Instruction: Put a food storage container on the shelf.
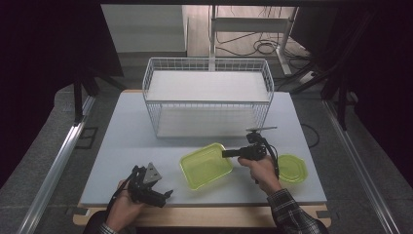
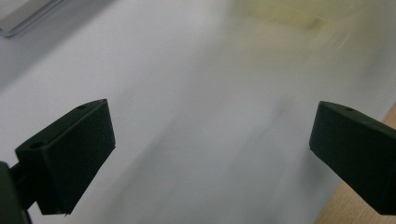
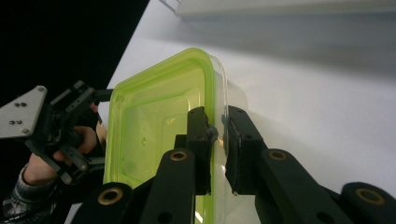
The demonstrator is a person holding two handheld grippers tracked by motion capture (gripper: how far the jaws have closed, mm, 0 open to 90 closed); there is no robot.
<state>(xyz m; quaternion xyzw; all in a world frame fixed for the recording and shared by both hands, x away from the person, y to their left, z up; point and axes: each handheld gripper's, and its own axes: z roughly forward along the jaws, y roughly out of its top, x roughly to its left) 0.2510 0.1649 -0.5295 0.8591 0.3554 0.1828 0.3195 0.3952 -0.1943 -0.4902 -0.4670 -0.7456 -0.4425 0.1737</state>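
Green-tinted clear plastic forms the tub (image 1: 206, 165), which is set on the table (image 1: 122, 141) just in front of the wire basket (image 1: 208, 95), near the middle of the front half. Its right rim is pinched by the right gripper (image 3: 217, 140), one jaw inside the wall and the other outside, closed on it. A matching lid (image 1: 291, 168) is laid flat just right of that hand, apart from the tub. The left gripper (image 1: 168, 194) is held low at the front left, well apart from the tub, its jaws spread wide over bare tabletop with nothing between them.
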